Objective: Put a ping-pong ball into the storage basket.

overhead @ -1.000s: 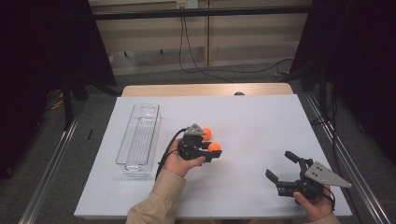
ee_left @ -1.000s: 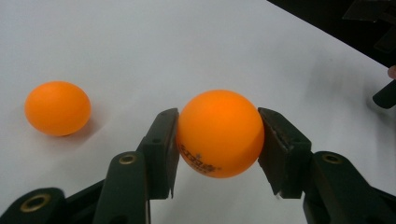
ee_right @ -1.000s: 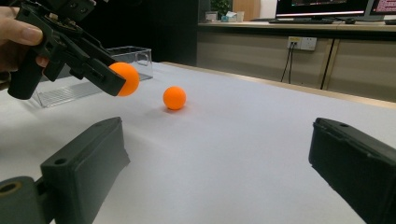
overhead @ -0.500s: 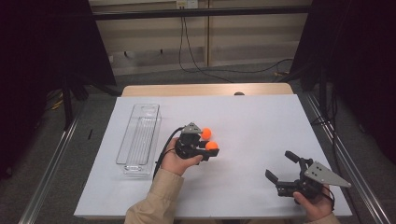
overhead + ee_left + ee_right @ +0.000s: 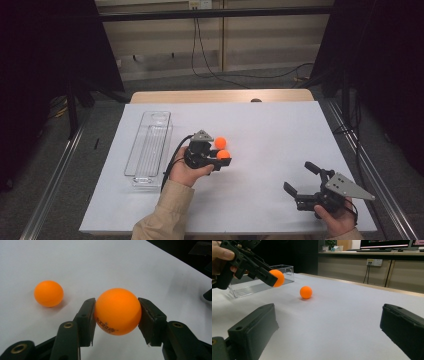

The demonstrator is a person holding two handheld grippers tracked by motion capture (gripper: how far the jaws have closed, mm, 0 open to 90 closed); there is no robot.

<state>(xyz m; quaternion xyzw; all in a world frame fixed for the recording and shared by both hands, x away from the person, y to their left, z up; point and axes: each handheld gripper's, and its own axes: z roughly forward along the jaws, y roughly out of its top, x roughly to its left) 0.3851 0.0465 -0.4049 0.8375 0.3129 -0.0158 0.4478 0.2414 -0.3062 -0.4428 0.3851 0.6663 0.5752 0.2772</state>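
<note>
My left gripper [image 5: 222,159] is shut on an orange ball [image 5: 223,154] near the middle of the white table. In the left gripper view both pads press the ball [image 5: 117,311] from either side, just above the surface. A second orange ball [image 5: 220,142] lies loose on the table right beside it, also seen in the left gripper view [image 5: 48,293] and the right gripper view [image 5: 306,292]. My right gripper [image 5: 298,176] rests at the front right, open wide with nothing between its fingers [image 5: 252,327]. It looks toward the left gripper [image 5: 249,261] and its held ball [image 5: 277,278].
A long clear plastic tray [image 5: 149,145] lies to the left of the left hand, seen also in the right gripper view [image 5: 257,287]. The white sheet [image 5: 280,125] covers the table up to a wooden strip at the far edge. Metal rails run along both sides.
The left gripper has edged slightly to the left with the ball still held. The right gripper and the loose ball have stayed put.
</note>
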